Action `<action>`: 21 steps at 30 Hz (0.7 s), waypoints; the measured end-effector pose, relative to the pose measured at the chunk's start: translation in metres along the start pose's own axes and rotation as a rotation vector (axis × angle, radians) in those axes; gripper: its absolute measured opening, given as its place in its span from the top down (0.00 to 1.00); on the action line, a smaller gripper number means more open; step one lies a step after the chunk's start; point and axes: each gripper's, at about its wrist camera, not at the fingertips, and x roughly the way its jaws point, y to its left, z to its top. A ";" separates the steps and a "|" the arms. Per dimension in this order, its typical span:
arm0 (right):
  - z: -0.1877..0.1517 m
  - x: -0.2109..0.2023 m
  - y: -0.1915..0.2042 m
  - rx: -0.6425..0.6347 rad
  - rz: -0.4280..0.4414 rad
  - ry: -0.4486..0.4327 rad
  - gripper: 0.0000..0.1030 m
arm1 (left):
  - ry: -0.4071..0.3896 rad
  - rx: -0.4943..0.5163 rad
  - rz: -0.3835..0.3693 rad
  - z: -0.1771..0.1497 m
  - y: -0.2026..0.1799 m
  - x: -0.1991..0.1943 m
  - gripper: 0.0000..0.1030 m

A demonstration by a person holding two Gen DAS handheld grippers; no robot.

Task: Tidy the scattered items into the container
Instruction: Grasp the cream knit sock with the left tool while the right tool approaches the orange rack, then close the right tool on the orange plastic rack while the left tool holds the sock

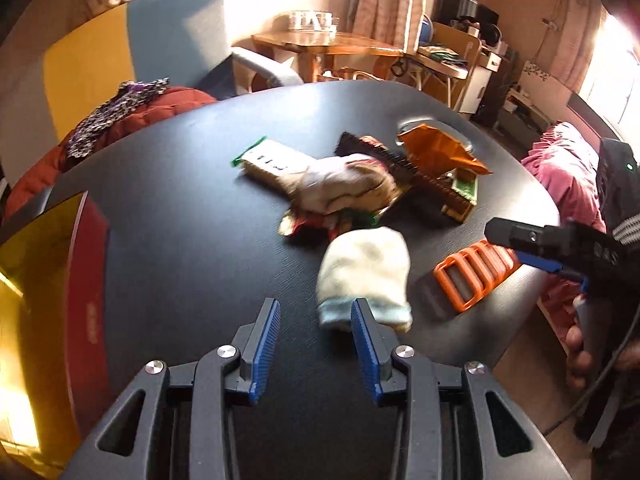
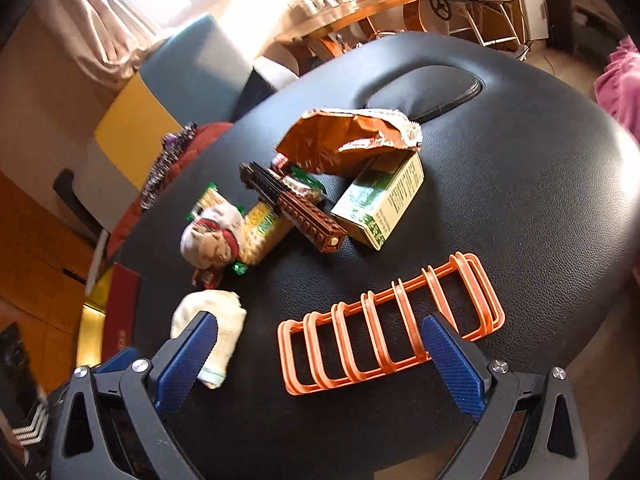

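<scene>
Scattered items sit mid-desk: cream rolled sock (image 1: 366, 276) nearest, orange plastic slotted rack (image 2: 390, 326) beside it, then a pile of patterned sock ball (image 1: 344, 184), brown brick bar (image 2: 296, 216), green-and-cream carton (image 2: 380, 204) and torn orange foil bag (image 2: 344, 140). Container: red-and-yellow open box (image 1: 52, 280) at the desk's left edge. Left gripper (image 1: 314, 344) fingers part open and empty, the sock just beyond the tips. Right gripper (image 2: 320, 356) fingers wide apart over the rack, nothing gripped. Risk: both converge on neighbouring items, so they could clash, or the thin rack ribs could slip from the pads. Left view shows the box interior and the person's hand (image 1: 580, 354); only the right view shows the carton's full shape. Black padded desk (image 2: 520, 200).
</scene>
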 end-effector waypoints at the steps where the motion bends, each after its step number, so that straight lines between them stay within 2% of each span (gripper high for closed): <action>1: 0.000 -0.002 0.001 0.005 0.029 -0.010 0.00 | 0.005 0.008 -0.009 0.006 -0.005 0.005 0.64; 4: -0.005 -0.013 -0.004 0.021 0.077 -0.040 0.00 | 0.042 0.032 -0.008 0.015 -0.016 0.021 0.64; 11: -0.015 -0.032 -0.016 0.033 0.051 -0.072 0.00 | 0.073 0.069 -0.059 0.026 -0.029 0.040 0.64; 14: -0.016 -0.035 -0.029 0.066 0.033 -0.079 0.00 | 0.064 0.076 -0.050 0.024 -0.032 0.044 0.62; 21: -0.020 -0.034 -0.039 0.094 0.009 -0.078 0.00 | 0.073 -0.001 -0.125 0.013 -0.011 0.042 0.61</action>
